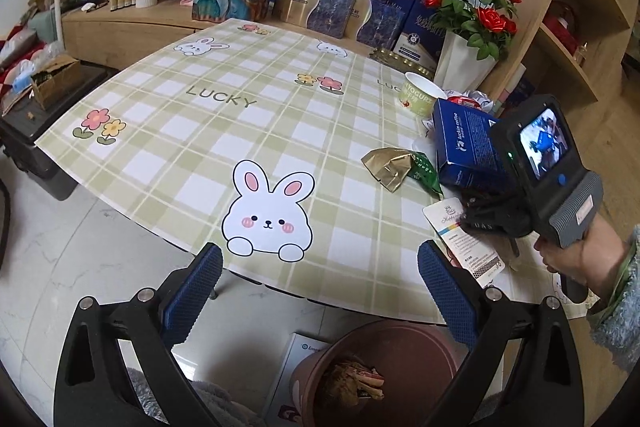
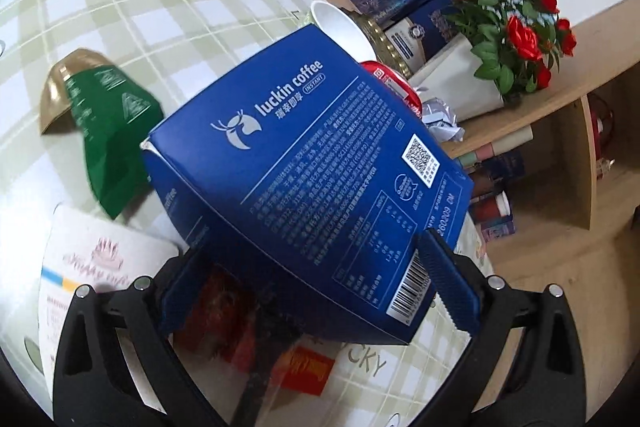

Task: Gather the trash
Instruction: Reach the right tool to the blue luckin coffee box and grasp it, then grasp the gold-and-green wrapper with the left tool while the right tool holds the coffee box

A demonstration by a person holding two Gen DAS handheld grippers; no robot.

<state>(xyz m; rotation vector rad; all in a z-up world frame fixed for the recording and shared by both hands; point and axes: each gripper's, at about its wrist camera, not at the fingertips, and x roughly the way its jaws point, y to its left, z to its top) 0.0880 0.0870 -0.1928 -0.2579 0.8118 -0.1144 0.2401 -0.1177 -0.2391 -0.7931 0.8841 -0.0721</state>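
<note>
counter (image 1: 208, 131) wearing green-check cloth with bunnies, flowers, "LUCKY" | gold-green wrapper (image 1: 394, 167) lying crumpled near right edge | white card (image 1: 464, 239) lying flat at front right | yogurt cup (image 1: 420, 95) sitting far right | red can (image 1: 464, 102), crumpled paper (image 1: 482, 97) sitting behind | floor (image 1: 60, 267) carrying brown bin (image 1: 384, 343) under front edge

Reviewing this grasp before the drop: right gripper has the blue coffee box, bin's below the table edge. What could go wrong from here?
1. The right gripper pinches the blue cardboard coffee box near one corner only; it is tilted and may pivot or slip.
2. Swinging it out could sweep the green-and-gold foil wrapper or white printed card off the table.
3. The brown round bin sits partly under the table edge, so a drop could miss.
</note>
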